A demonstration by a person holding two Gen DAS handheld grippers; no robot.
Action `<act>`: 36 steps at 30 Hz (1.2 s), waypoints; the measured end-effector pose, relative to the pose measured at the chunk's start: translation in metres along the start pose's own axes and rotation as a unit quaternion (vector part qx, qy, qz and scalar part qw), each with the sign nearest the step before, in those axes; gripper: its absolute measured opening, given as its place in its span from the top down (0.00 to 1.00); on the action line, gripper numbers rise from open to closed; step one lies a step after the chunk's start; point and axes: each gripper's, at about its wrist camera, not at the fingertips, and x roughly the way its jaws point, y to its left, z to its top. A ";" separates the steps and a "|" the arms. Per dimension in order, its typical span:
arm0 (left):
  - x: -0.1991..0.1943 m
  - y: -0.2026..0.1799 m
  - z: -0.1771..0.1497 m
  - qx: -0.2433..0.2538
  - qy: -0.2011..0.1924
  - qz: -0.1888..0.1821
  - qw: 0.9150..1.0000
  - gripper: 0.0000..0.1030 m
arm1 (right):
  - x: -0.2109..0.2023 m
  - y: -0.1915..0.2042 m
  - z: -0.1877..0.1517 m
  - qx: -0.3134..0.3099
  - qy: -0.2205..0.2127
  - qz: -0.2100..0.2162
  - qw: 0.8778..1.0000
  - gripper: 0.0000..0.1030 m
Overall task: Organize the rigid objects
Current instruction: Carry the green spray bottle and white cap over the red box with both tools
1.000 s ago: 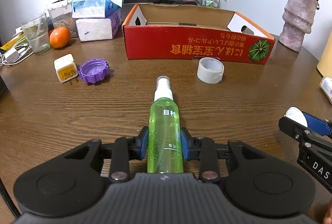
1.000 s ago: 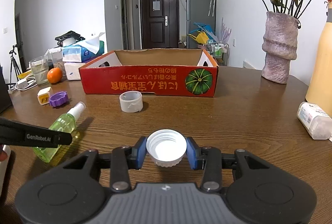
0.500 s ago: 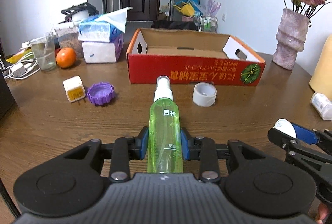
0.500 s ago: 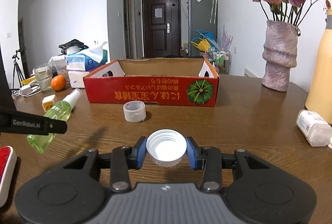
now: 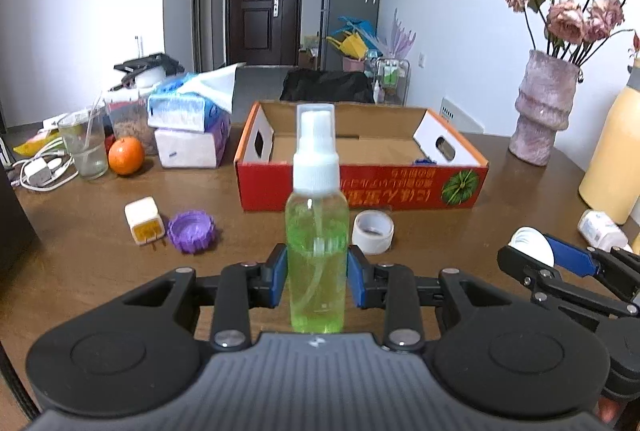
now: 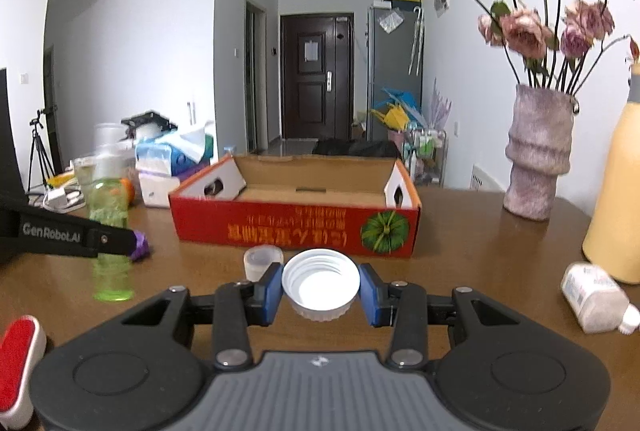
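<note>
Green spray bottle stands upright, clamped in my left gripper above the table, red cardboard box at twelve o'clock. At three o'clock, my right gripper clenches the white cap, open side up.

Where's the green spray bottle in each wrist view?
Left wrist: spray bottle at centre, upright, clamped in the left gripper.
Right wrist: spray bottle at far left, upright, crossed by the left gripper's black finger.
Shared landmark: the red box sits behind it in the left view and to its right in the right view.
</note>
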 end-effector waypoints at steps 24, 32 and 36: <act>0.049 -0.006 0.057 -0.004 -0.003 0.000 1.000 0.69 | 0.057 -0.018 0.055 0.029 -0.042 -0.015 0.999 0.62; 0.084 -0.005 0.080 -0.009 0.005 0.001 1.000 0.69 | 0.089 -0.018 0.068 0.033 -0.038 -0.010 0.999 0.62; 0.099 -0.004 0.094 -0.019 0.002 0.000 1.000 0.69 | 0.107 -0.017 0.072 0.031 -0.033 -0.006 0.999 0.62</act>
